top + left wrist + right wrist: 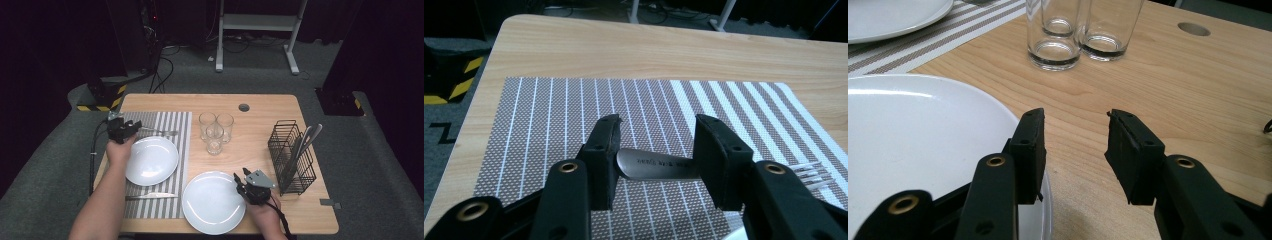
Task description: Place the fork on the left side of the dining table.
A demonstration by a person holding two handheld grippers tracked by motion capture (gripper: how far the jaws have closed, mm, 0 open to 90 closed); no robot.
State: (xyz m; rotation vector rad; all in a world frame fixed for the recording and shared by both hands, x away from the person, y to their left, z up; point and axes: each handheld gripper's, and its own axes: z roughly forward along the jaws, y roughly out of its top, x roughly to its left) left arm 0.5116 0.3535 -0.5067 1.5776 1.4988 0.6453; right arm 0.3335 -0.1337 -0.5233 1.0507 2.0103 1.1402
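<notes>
Steel fork [659, 167] flat on striped placemat [574, 115], laid for setting | left hand-held gripper [656, 155] open astride handle | right hand-held gripper [1075, 150] open, empty, beside plate [923, 135]

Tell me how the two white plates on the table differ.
The far plate lies on the striped placemat, beside the left hand-held gripper; the near plate lies on the bare table, at the right hand-held gripper. The near plate looks larger, though it is closer to the camera. Both are round, white and empty.
</notes>
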